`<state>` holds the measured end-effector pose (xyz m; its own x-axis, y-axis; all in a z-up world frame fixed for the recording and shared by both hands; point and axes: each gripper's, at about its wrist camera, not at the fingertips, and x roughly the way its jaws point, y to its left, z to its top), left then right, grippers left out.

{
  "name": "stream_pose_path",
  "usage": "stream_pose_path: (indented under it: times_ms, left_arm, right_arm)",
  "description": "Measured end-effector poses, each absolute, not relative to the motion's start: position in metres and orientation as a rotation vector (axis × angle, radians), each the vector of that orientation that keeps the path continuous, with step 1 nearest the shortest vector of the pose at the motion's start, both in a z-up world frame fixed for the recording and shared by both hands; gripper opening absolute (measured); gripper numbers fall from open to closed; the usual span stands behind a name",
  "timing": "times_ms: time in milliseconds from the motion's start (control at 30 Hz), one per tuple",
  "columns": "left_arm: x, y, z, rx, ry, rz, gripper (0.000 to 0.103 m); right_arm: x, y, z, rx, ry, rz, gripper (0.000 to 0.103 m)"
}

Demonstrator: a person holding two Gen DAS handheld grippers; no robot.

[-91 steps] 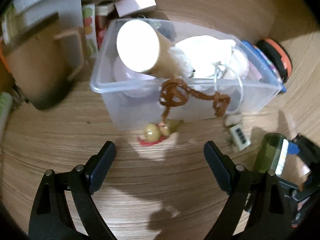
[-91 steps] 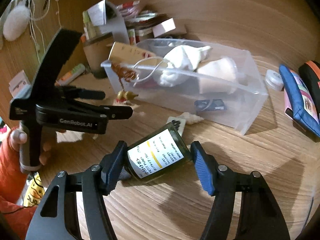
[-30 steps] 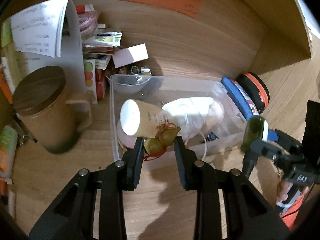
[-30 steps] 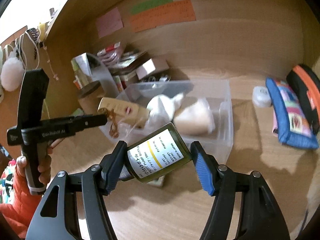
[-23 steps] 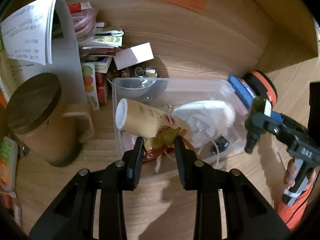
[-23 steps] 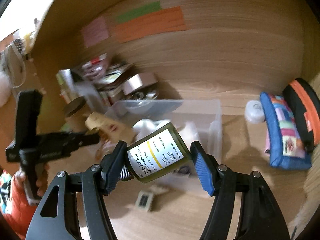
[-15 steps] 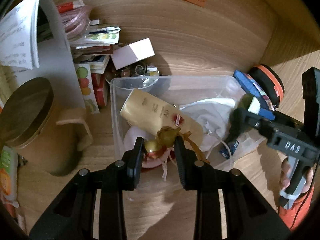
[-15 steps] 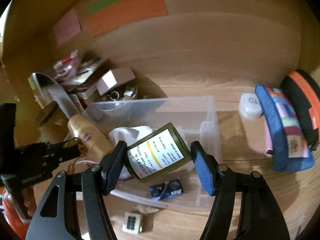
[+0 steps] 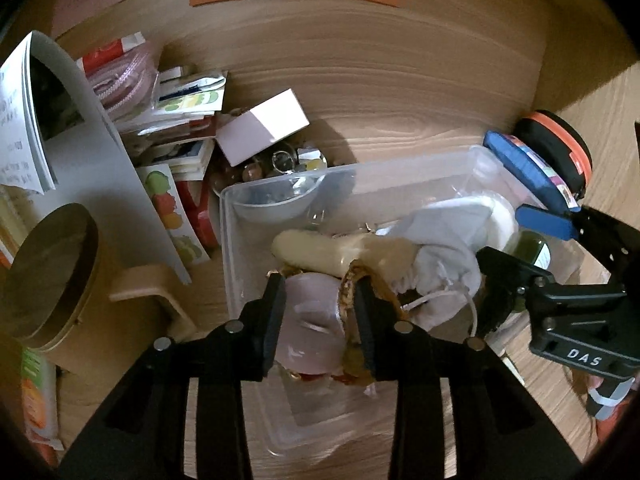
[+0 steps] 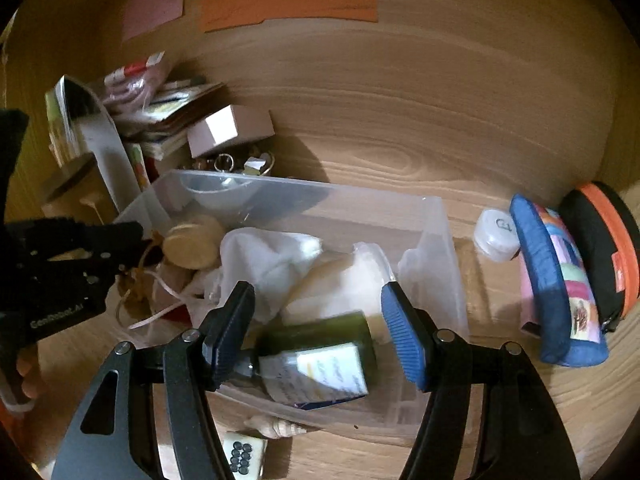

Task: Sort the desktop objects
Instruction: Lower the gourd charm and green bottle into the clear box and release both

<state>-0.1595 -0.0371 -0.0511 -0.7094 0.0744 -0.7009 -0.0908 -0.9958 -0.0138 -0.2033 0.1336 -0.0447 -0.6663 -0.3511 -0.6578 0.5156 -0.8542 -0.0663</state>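
Note:
A clear plastic bin (image 9: 226, 220) (image 10: 440, 240) holds a cream bottle (image 9: 320, 250) (image 10: 194, 240), a white cloth pouch (image 9: 444, 236) (image 10: 272, 260) and a pink lid (image 9: 312, 324). My left gripper (image 9: 318, 300) is open over the bin; the brown beaded charm (image 9: 352, 312) hangs against its right finger and drops into the bin. My right gripper (image 10: 316, 320) is open above the bin's near side. The green bottle (image 10: 320, 352) with a white label lies loose in the bin below it, blurred.
A wooden-lidded mug (image 9: 52, 280) stands left of the bin. Papers, booklets and a white box (image 9: 262, 128) pile up behind it. A blue pouch (image 10: 556, 280), an orange-rimmed case (image 10: 604, 256) and a small white jar (image 10: 498, 236) lie right. A die (image 10: 242, 454) and shell (image 10: 276, 426) lie in front.
Both grippers moved over the bin and opened. The green bottle left the right gripper and fell into the bin. The charm slipped from the left gripper's hold and sank into the bin.

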Motion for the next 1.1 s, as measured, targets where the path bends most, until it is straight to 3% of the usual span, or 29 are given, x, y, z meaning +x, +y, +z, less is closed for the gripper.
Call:
stream_pose_path:
  times_ms: [100,200,233,433,500,567,733,967,1100]
  left_arm:
    - [-0.155,-0.031,-0.051,-1.141,0.088,2.84,0.044]
    - [-0.147,-0.022,-0.047,-1.075,0.192,2.894,0.067]
    - [-0.144,-0.02,-0.045,-1.047,0.215,2.907,0.07]
    - [-0.138,-0.018,-0.04,-0.995,0.256,2.942,0.074]
    - [-0.14,-0.02,-0.041,-1.009,0.245,2.954,0.074]
    - [-0.141,-0.023,-0.04,-1.012,0.219,2.964,0.075]
    - [-0.133,-0.029,-0.035,-1.018,0.156,2.993,0.09]
    - [-0.108,-0.025,-0.023,-1.004,0.161,3.025,0.097]
    - [-0.097,-0.017,-0.023,-1.017,0.171,3.015,0.098]
  right_arm:
    - [-0.201,0.13,-0.046,0.889,0.39,-2.484,0.063]
    - [-0.201,0.13,-0.046,0.877,0.407,-2.485,0.065]
    - [-0.201,0.131,-0.045,0.87,0.405,-2.484,0.066]
    - [-0.198,0.14,-0.035,0.825,0.317,-2.475,0.074]
    - [-0.198,0.141,-0.034,0.823,0.307,-2.483,0.083]
    - [-0.198,0.144,-0.033,0.826,0.291,-2.48,0.084]
    - [-0.205,0.154,-0.03,0.875,0.199,-2.434,0.084]
    - [-0.194,0.182,-0.005,0.843,0.115,-2.466,0.084]
    - [-0.177,0.192,0.0,0.813,0.16,-2.496,0.084]
